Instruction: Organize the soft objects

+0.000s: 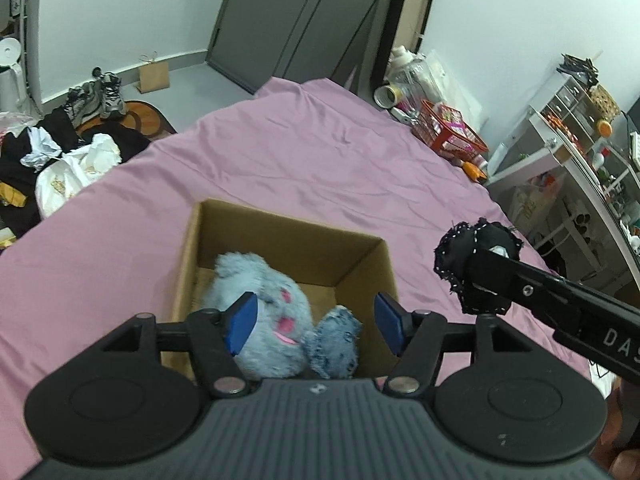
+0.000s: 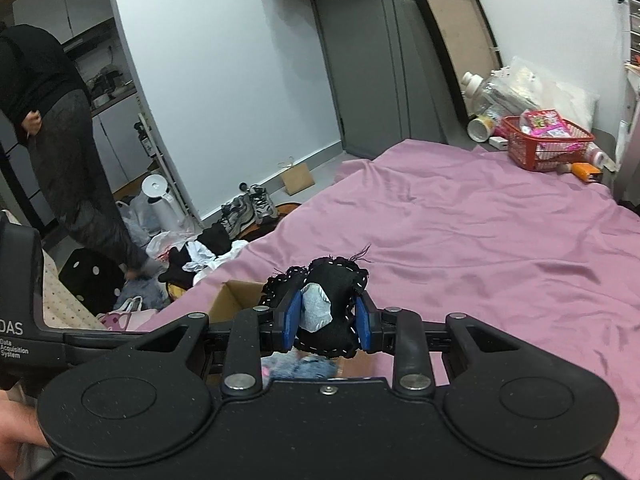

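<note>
Cardboard box (image 1: 280, 248) on pink bed (image 1: 300, 152); near wall hidden behind left gripper body. In right wrist view box mostly masked, only corner showing. Blue plush toy (image 1: 264, 312) lies inside box, lower part cut off; second blue fuzzy piece (image 1: 336, 340) beside it, identity unclear. Left gripper (image 1: 316, 324) spread wide above box, holding nothing. Right gripper (image 2: 328, 316) clamped on black stitched soft toy (image 2: 332, 296), held in air just right of box.

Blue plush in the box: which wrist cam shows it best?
Left wrist. It looks down into the open box, showing most of the blue plush. The right wrist view catches only a blurred blue sliver beneath the tool and its black toy.
</note>
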`<state>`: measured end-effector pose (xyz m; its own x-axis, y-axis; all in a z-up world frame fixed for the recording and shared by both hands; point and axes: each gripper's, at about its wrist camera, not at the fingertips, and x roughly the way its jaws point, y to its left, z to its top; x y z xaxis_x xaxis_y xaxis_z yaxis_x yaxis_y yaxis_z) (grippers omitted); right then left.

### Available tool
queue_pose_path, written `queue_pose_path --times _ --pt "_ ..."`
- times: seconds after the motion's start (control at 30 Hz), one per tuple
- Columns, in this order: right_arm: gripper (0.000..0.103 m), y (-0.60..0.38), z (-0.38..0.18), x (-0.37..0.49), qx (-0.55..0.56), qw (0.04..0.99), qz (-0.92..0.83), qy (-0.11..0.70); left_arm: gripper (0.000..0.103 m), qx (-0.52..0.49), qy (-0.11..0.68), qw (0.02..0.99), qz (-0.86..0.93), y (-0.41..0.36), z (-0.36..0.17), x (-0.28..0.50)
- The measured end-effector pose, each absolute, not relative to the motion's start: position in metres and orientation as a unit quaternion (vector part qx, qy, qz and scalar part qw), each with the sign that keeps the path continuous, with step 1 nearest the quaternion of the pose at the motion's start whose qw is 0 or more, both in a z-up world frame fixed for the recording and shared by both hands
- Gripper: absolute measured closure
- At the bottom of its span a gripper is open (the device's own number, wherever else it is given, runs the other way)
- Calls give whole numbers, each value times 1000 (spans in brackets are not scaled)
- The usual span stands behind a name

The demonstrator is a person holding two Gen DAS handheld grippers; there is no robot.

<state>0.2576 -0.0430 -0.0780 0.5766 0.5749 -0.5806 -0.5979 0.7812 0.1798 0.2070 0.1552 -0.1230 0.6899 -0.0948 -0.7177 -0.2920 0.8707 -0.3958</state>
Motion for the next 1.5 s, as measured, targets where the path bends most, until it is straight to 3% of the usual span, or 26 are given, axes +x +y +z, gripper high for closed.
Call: queue_pose_path --times 0.17,0.23,0.3,0.4,0.47,0.53,0.87,1.3,1.5 --pt "72 -30 -80 259 -9 882 339 327 40 -245 386 887 66 166 -118 200" --pt "66 -28 -81 261 -3 879 338 335 40 -242 385 888 71 170 -116 198" --pt "49 -28 -82 264 4 878 333 344 40 -239 385 888 76 172 -115 195" --pt "47 -35 -81 261 10 882 325 341 38 -230 386 889 82 174 -111 192" --pt "46 -41 -80 259 15 883 320 342 30 -226 384 891 84 174 -108 189" --pt "45 -47 -78 258 19 885 314 344 27 -221 379 895 87 172 -104 186" --pt "43 -72 -60 242 24 888 312 337 26 -204 368 903 86 161 -79 173" --pt "8 -116 -26 206 34 888 325 324 18 -174 381 904 88 128 -48 134" --pt "3 -143 -16 189 35 886 330 324 14 -156 385 905 90 111 -37 113"
